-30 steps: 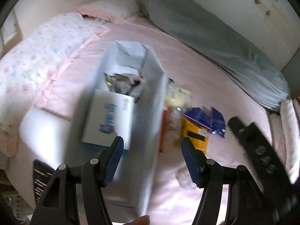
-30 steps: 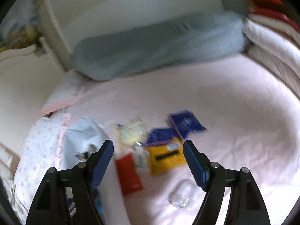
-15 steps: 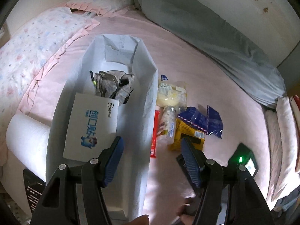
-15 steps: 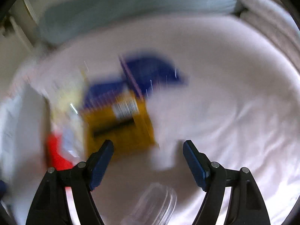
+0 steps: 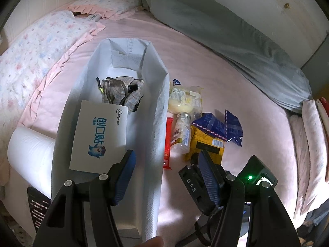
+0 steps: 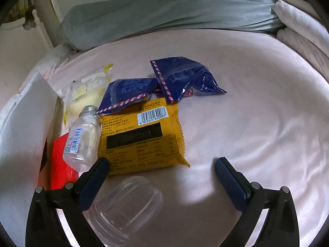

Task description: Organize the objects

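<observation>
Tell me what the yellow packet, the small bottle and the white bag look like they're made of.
Yellow packet: glossy plastic film, going by its crimped edges and sheen. Small bottle: clear plastic, probably; contents show through. White bag: looks like matte non-woven fabric, with a fine embossed texture.

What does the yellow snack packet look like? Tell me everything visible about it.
The yellow snack packet is a flat, glossy plastic sachet with crimped edges, lying on the pink bedsheet with its printed back up: a white barcode label, a black date strip and small text. One blue packet overlaps its upper left corner, the other its top edge. The clear bottle lies along its left side. The right gripper stands open at its near edge, not gripping it.
</observation>
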